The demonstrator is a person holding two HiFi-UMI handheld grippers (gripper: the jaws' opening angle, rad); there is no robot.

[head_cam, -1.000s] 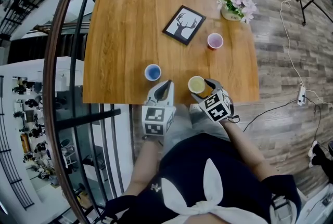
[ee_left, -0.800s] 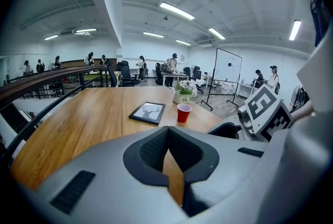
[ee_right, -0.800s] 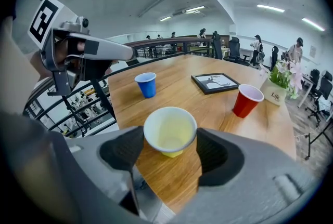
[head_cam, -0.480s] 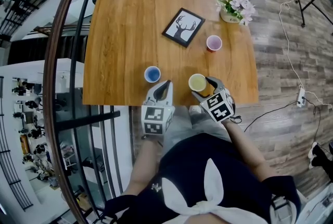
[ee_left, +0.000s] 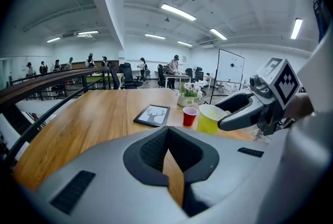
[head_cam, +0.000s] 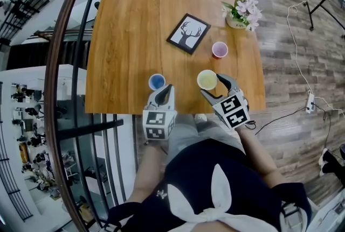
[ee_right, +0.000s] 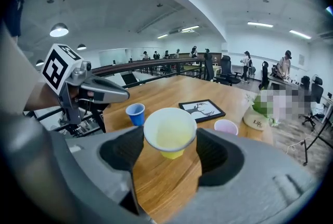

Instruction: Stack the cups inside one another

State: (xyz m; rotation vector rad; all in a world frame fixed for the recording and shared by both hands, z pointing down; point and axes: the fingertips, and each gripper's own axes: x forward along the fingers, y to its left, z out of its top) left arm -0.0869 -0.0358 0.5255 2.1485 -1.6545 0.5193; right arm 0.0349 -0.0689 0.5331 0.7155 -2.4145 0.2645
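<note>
The table (head_cam: 135,37) is seen steeply from overhead and, closer, low across its top; the yellow cup (head_cam: 207,79) is shared.

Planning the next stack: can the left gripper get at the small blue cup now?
Probably yes: the small blue cup sits just ahead of the left gripper, nothing between; its shut fingers must open first.

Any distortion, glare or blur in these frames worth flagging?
Head view: heavy fisheye, the railing bows and the table edges curve; light is even. Left gripper view: black vignette at the corners, ceiling lights blown out. Right gripper view: yellow cup sharp, a mosaic patch covers the area just above the flower pot.
</note>
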